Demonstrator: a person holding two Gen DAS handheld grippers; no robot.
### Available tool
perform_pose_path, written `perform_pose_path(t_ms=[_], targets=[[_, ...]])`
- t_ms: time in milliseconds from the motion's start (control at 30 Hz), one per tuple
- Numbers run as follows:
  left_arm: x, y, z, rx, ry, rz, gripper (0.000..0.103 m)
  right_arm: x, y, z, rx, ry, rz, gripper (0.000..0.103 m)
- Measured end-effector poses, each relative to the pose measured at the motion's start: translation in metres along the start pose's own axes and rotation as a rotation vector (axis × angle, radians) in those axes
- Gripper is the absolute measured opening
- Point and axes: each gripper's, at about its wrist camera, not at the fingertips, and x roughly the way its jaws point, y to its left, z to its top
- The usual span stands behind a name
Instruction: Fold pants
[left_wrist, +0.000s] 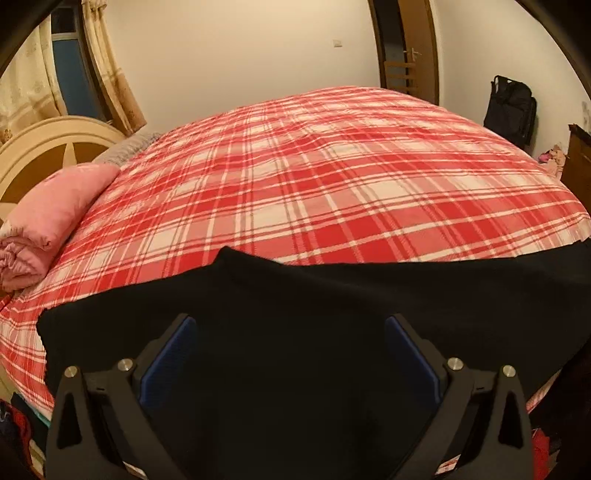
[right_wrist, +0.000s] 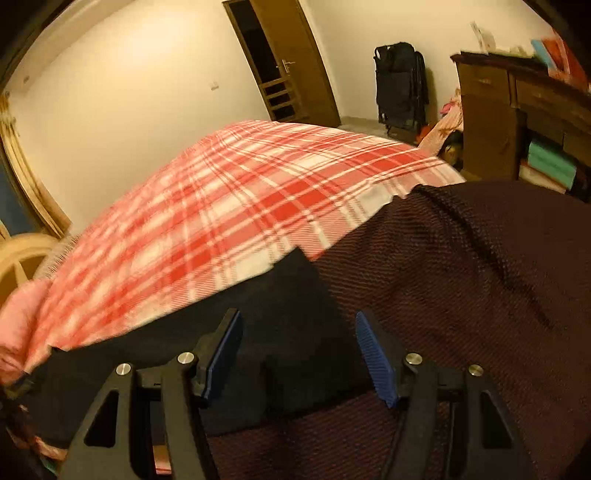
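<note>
The black pants (left_wrist: 332, 291) lie flat across the near edge of a bed covered with a red and white plaid sheet (left_wrist: 314, 166). One corner of them points toward the bed's middle. My left gripper (left_wrist: 290, 321) hovers over the pants, open wide, with its blue pads (left_wrist: 170, 354) bare and nothing pinched. In the right wrist view the pants (right_wrist: 295, 284) lie under my right gripper (right_wrist: 298, 317), which is open too, its blue pads (right_wrist: 373, 354) apart and free of the cloth. A dark reddish ribbed cloth (right_wrist: 461, 277) fills the right side beside the pants.
A rolled pink quilt (left_wrist: 48, 221) sits at the bed's left by the cream headboard (left_wrist: 44, 147). Beyond the bed are a brown door (right_wrist: 288, 62), a black bag (right_wrist: 399, 81) against the wall and a wooden cabinet (right_wrist: 517, 110) with clutter.
</note>
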Motion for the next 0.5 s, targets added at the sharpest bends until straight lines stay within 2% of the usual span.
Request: perform_pose_path(t_ms=[133,233,300,367,433,500], targets=[[0.008,0.007,-0.002,-0.049,0.037,-0.035,0.103,0.0,0.026,-0.025,0.182,0.141,0.25,0.065],[0.012,0.004,-0.004,-0.055,0.049,-0.067,0.103,0.011,0.055,-0.051,0.212,0.275,0.35,0.065],[0.011,0.001,-0.006,-0.038,0.042,-0.082,0.103,0.025,0.076,-0.069,0.2,0.378,0.36,0.065],[0.009,0.002,-0.008,-0.028,0.035,-0.087,0.103,0.037,0.089,-0.079,0.167,0.436,0.329,0.065],[0.006,0.007,-0.011,-0.033,0.025,-0.092,0.103,0.037,0.089,-0.077,0.144,0.419,0.27,0.065],[0.006,0.014,-0.011,-0.045,0.021,-0.097,0.103,0.022,0.081,-0.058,0.113,0.301,0.226,0.065]])
